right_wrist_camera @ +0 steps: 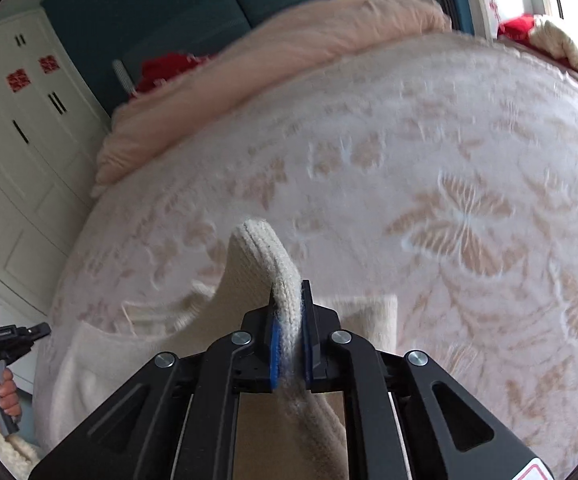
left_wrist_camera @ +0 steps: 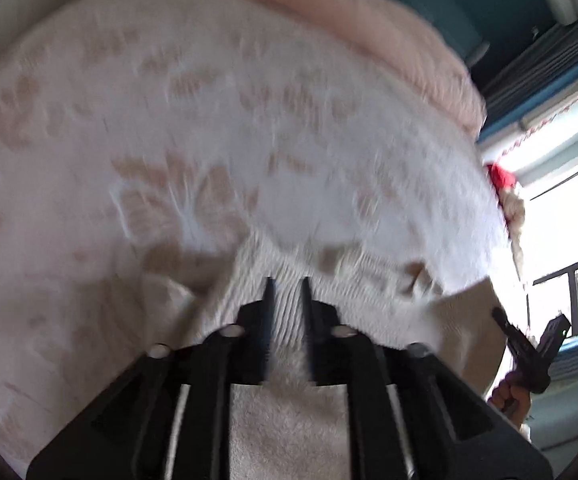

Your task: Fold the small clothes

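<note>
A cream knitted garment (left_wrist_camera: 369,300) lies on the bedspread in the left wrist view, motion-blurred. My left gripper (left_wrist_camera: 287,286) stands over its ribbed edge. The jaws are a little apart, the knit shows in the gap, and the pads do not press on it. In the right wrist view my right gripper (right_wrist_camera: 288,290) is shut on a fold of the same cream knit (right_wrist_camera: 257,248). That fold rises in a rounded peak above the blue pads (right_wrist_camera: 275,344). The rest of the garment (right_wrist_camera: 101,360) trails off to the left on the bed.
The pale bedspread (right_wrist_camera: 449,200) with a beige leaf pattern covers the bed. A pink blanket (right_wrist_camera: 289,52) is heaped along its far side, with red cloth (right_wrist_camera: 165,68) behind. White wardrobe doors (right_wrist_camera: 17,140) stand to the left. A hand (right_wrist_camera: 3,390) grips the other tool's handle.
</note>
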The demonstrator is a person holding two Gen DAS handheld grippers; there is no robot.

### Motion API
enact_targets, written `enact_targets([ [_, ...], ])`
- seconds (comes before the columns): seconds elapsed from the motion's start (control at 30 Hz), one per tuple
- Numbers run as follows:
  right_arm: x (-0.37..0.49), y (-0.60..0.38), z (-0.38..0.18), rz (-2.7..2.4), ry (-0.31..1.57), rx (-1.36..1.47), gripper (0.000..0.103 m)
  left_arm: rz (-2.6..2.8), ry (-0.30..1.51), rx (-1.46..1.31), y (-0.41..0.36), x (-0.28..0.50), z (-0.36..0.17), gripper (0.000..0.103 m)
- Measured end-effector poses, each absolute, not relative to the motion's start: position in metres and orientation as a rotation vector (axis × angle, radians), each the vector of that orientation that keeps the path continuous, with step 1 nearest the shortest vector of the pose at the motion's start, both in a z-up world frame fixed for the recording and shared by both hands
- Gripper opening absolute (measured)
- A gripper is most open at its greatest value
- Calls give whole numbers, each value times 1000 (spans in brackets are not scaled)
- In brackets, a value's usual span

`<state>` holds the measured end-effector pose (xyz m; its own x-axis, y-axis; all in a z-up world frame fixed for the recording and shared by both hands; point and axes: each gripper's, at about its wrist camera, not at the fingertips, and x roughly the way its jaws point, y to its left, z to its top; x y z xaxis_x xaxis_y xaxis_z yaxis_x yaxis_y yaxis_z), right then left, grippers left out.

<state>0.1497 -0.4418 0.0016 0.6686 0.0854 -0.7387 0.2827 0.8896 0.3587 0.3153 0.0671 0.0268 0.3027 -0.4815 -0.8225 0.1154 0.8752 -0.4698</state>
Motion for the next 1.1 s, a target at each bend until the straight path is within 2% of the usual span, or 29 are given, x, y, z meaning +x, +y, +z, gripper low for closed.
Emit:
enact_targets([
  [0.07, 144, -443, -10, -117, 858, 477, 9, -345, 1230, -287, 59, 312, 3, 43],
  [0.17, 138, -447, -24, -109, 892, 515, 9, -341, 1204, -265, 53, 311, -11, 42],
  [0.2, 138, -448, -25, -112, 896, 511, 9, -337, 1184, -270, 53, 310, -9, 28],
  [0.23, 138, -449, -23, -111, 896, 506, 9, -346, 1165, -268, 52, 309, -5, 10],
  [0.27, 136, -450, -16, -108, 873, 511, 8, -357, 1148, -272, 52, 309, 2, 0],
  [0.43, 127, -463, 35, -48, 683, 611, 8, -307, 929, -259, 71, 303, 69, 0],
  [0.5, 141, -462, 33, -62, 708, 568, 8, -296, 954, -232, 72, 318, 71, 0],
  [0.63, 156, -458, -8, -91, 827, 569, 8, -353, 1124, -258, 67, 339, 35, 1],
  [0.67, 155, -456, -13, -96, 833, 566, 8, -350, 1144, -233, 64, 339, 25, 3],
  [0.73, 150, -454, -19, -98, 835, 562, 8, -368, 1175, -203, 59, 339, 10, 18],
  [0.77, 148, -455, -21, -97, 840, 566, 8, -372, 1191, -200, 58, 338, 1, 36],
  [0.8, 148, -455, -23, -98, 845, 566, 8, -365, 1195, -201, 58, 337, -4, 45],
  [0.97, 150, -455, -26, -97, 861, 553, 9, -386, 1194, -187, 51, 339, -17, 49],
  [1.0, 150, -454, -26, -96, 863, 551, 9, -394, 1200, -192, 49, 342, -20, 48],
  [1.03, 150, -453, -26, -97, 864, 548, 9, -403, 1193, -195, 47, 343, -21, 42],
  [1.07, 150, -452, -26, -100, 865, 544, 9, -399, 1182, -187, 46, 344, -20, 22],
  [1.1, 149, -452, -25, -101, 862, 544, 9, -386, 1175, -179, 46, 344, -18, 13],
])
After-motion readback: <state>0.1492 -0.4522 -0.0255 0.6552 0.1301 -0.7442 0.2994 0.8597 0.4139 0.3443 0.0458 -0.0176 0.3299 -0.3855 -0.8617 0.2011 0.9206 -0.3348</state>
